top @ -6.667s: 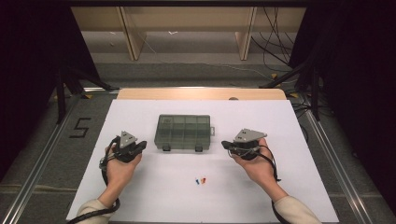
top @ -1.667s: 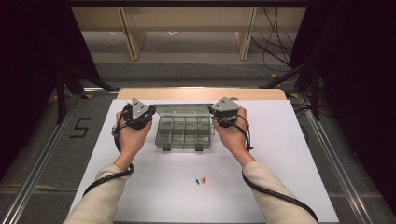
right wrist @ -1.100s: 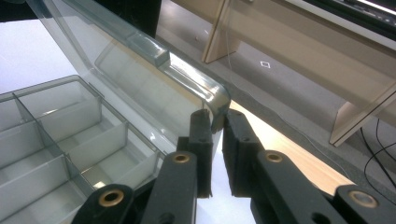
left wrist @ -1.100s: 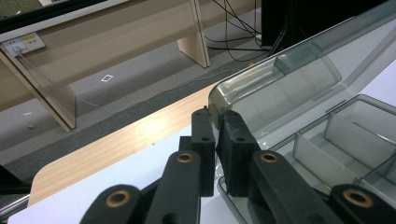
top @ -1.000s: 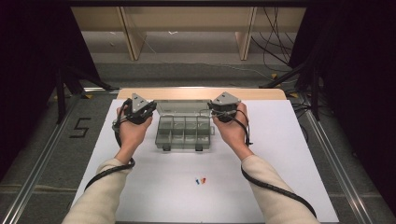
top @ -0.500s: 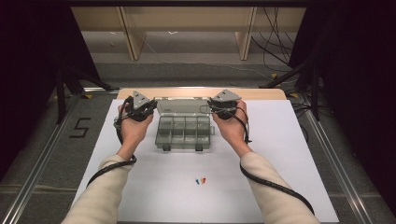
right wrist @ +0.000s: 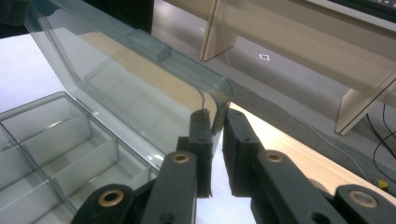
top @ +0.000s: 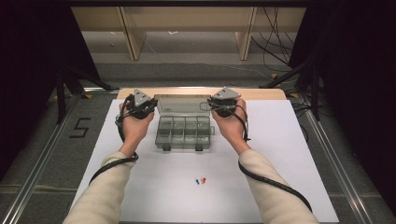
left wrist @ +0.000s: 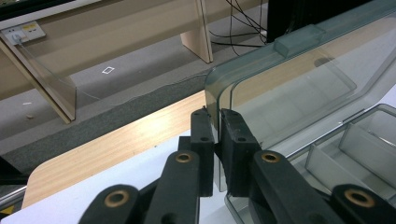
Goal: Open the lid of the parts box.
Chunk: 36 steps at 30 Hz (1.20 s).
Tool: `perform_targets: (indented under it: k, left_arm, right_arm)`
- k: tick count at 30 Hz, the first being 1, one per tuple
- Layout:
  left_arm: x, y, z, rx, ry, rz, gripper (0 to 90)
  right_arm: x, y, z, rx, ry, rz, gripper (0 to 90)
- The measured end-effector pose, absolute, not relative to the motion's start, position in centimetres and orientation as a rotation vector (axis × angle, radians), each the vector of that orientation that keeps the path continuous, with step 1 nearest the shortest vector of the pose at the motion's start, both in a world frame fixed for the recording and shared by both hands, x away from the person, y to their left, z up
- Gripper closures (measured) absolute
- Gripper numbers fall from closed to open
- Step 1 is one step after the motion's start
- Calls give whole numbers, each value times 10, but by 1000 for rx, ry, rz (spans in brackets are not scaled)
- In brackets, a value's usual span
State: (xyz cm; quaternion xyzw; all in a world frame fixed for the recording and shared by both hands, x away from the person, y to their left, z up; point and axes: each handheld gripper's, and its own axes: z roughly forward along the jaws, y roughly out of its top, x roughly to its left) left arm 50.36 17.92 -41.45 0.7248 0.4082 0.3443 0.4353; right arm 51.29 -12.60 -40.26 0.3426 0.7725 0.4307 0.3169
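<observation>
A clear grey-green compartment box (top: 183,133) stands at the middle of the white sheet (top: 280,154), its tray empty. Its lid (top: 182,103) is swung up toward the far side. My left gripper (top: 149,107) is shut on the lid's left edge. In the left gripper view, the gripper (left wrist: 215,116) has its jaws pinching the lid (left wrist: 289,88) at its rounded corner. My right gripper (top: 212,105) is shut on the lid's right corner. The right gripper view shows the gripper (right wrist: 215,119) clamping the lid (right wrist: 130,79) above the tray (right wrist: 51,140).
Two small pieces, one blue and one red (top: 201,180), lie on the sheet nearer the person. A wooden strip (top: 261,93) borders the table's far edge. Beyond it stand wooden shelf legs (top: 130,35) and cables (top: 275,42). Metal rails (top: 327,154) run along both sides.
Earlier the box was closed with both grippers resting beside it. Since then both grippers took the lid's corners and swung it up and back; over the last second it tipped slightly farther.
</observation>
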Motion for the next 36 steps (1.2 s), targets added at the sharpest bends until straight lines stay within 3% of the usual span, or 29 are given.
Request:
perform_targets:
  k: [36]
  left_arm:
    - [521, 176, -417, 1761, 1069, 824, 841]
  right_arm:
    - [531, -123, -407, 988, 2002, 1132, 827]
